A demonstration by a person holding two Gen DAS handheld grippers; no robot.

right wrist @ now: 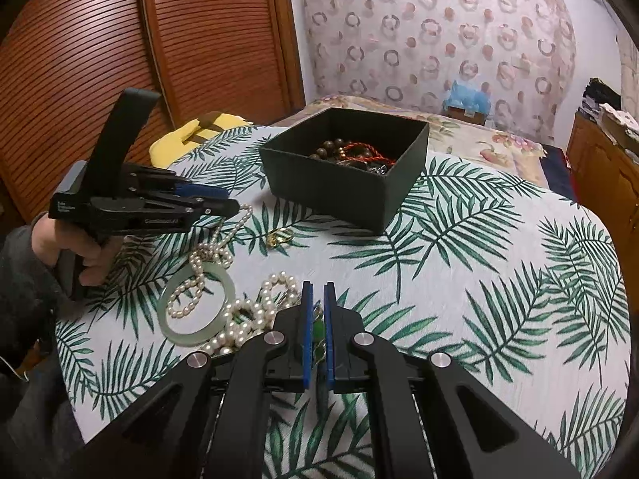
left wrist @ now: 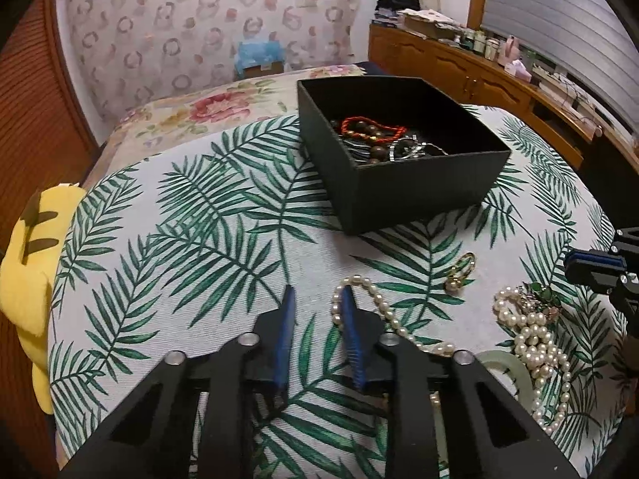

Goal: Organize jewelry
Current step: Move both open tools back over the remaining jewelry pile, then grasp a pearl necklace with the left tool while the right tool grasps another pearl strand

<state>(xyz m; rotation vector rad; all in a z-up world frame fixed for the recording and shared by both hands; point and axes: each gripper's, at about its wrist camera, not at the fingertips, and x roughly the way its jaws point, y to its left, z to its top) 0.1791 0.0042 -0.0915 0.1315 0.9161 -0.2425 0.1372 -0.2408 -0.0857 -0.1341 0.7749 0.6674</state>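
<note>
My left gripper hovers low over the leaf-print cloth with its jaws a narrow gap apart. A pearl strand curls around its right fingertip, and the left pad is clear of it. From the right wrist view the same gripper has its tip at the strand's upper end. My right gripper is shut on a green-stone piece beside a heap of pearls. A pale jade bangle and a small gold piece lie on the cloth. The black box holds brown beads and a red cord.
A yellow plush sits at the table's left edge. Beyond the box are a floral bed and a wooden dresser stacked with items. A hand holds the left gripper's handle. Slatted wooden doors stand to the left.
</note>
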